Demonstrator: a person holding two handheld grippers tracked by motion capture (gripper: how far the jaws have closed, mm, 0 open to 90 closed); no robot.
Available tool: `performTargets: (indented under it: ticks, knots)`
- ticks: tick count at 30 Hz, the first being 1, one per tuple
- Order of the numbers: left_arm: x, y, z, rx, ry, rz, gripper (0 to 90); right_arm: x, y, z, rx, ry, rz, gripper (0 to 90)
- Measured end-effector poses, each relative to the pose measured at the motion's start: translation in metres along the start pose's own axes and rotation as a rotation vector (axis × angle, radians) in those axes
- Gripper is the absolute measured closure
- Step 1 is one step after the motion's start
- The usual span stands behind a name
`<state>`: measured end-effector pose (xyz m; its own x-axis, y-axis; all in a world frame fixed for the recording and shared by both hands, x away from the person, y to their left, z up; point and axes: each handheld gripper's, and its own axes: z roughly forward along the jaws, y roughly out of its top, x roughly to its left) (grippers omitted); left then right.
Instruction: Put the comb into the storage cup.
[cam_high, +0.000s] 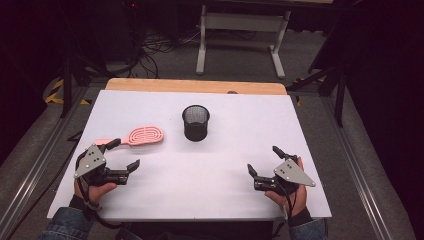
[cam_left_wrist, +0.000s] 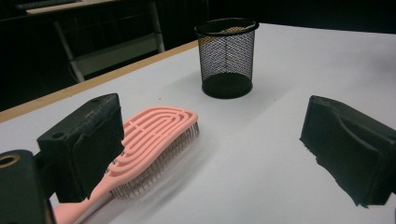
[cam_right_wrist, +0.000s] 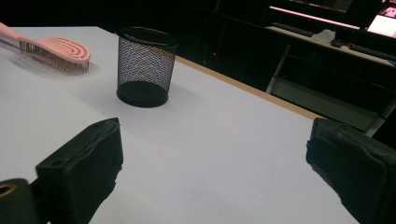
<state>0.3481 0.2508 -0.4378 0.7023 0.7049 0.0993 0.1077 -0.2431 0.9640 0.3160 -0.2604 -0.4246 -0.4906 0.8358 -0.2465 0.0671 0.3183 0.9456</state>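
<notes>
Pink hairbrush (cam_high: 139, 136) lying flat on a white worktop (cam_high: 210, 170).
Its handle end sits just beyond the left gripper (cam_high: 123, 155), whose jaws gape empty; a black mesh cup (cam_high: 195, 122) stands nearby; the right gripper (cam_high: 264, 161), well apart, is likewise spread empty.

Ahead of the left tool (cam_high: 123, 156), the pink brush (cam_high: 137, 136) lies just beside its far jaw, blocking that side. The mesh cup (cam_high: 195, 122) stands beyond, between both tools. Before the right tool (cam_high: 262, 160), bare tabletop (cam_high: 200, 170) stretches unobstructed to the cup.
</notes>
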Motion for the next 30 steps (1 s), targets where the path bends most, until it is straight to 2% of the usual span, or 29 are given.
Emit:
performTargets:
  ticks: [10, 18, 24, 27, 29, 30]
  knots:
    - [0.002, -0.003, 0.002, 0.015, -0.005, -0.017, 8.7, -0.001, -0.001, 0.001, 0.004, -0.002, 0.013, 4.8]
    - [0.002, 0.000, 0.003, 0.032, -0.013, 0.000, 13.6, -0.001, -0.002, 0.002, 0.011, 0.001, -0.003, 5.0]
    - [0.003, 0.001, 0.003, 0.050, -0.004, 0.002, 22.4, -0.002, -0.003, 0.002, 0.016, 0.001, 0.005, 5.2]
    - [0.006, 0.002, 0.002, 0.055, 0.001, 0.009, 34.7, -0.002, -0.003, 0.002, 0.017, 0.001, 0.005, 5.3]
    - [0.009, 0.004, 0.001, 0.057, 0.002, 0.013, 35.9, -0.002, -0.004, 0.002, 0.018, 0.001, 0.004, 5.3]
    - [0.010, 0.004, 0.000, 0.063, -0.001, 0.017, 40.5, -0.002, -0.004, 0.002, 0.018, 0.001, 0.003, 5.3]
